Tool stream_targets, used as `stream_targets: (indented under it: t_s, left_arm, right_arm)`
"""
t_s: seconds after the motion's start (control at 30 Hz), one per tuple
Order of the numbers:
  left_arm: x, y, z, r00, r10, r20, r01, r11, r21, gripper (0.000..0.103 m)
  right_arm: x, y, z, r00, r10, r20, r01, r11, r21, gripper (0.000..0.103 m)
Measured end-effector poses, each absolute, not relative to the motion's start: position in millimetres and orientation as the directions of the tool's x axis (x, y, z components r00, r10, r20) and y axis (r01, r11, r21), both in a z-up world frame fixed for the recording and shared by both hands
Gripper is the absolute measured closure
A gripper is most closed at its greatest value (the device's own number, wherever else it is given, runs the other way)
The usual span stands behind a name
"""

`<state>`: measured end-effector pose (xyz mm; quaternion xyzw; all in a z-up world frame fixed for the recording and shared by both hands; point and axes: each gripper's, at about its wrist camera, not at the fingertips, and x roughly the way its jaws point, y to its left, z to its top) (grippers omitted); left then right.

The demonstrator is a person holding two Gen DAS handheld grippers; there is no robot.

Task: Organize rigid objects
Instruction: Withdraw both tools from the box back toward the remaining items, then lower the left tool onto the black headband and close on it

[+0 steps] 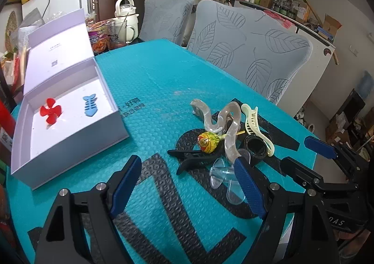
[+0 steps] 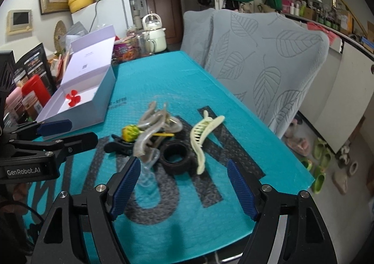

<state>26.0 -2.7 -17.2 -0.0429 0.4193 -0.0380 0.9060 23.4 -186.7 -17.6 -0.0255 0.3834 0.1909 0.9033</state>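
A white open box point(image 1: 112, 121) at the left holds a red propeller point(image 1: 50, 113) and a blue fishbone piece point(image 1: 90, 105). A pile lies on the teal mat: a lollipop point(image 1: 207, 142), a translucent wavy clip point(image 1: 230, 121), a cream claw clip point(image 1: 253, 127), a black ring point(image 1: 255, 145), a black clip point(image 1: 194, 158) and clear suction cups point(image 1: 224, 174). My left gripper point(image 1: 187, 182) is open and empty, just before the pile. My right gripper point(image 2: 184, 182) is open and empty, near the black ring point(image 2: 177, 155) and cream clip point(image 2: 201, 137). The box point(image 2: 93, 105) and lollipop point(image 2: 130, 132) also show there.
Two grey leaf-patterned chairs point(image 1: 245, 49) stand behind the table. A cream kettle point(image 1: 126, 18) and snack tubs point(image 1: 99, 38) sit at the far end. The mat's right edge point(image 2: 292, 154) drops to the floor with slippers point(image 2: 320, 149). The left gripper's body point(image 2: 35, 144) is at left.
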Motion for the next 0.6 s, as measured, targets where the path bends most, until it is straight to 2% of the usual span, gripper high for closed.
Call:
stream_targets:
  t_s: [0.27, 0.53, 0.6]
  left_arm:
    - [52, -8, -31, 0.629, -0.124, -0.767, 0.074, 0.992, -0.100, 0.022]
    - [76, -10, -48, 0.577, -0.176, -0.797, 0.113, 0.984, -0.136, 0.049]
    - [81, -9, -53, 0.561, -0.199, -0.803, 0.120, 0.980, -0.159, 0.053]
  right_arm:
    - [43, -200, -31, 0.608, 0.328, -0.723, -0.339, 0.931, 0.138, 0.026]
    - [59, -206, -40, 0.594, 0.332, -0.732, -0.332, 0.931, 0.153, 0.026]
    - [63, -206, -41, 0.589, 0.330, -0.737, -0.331, 0.931, 0.153, 0.026]
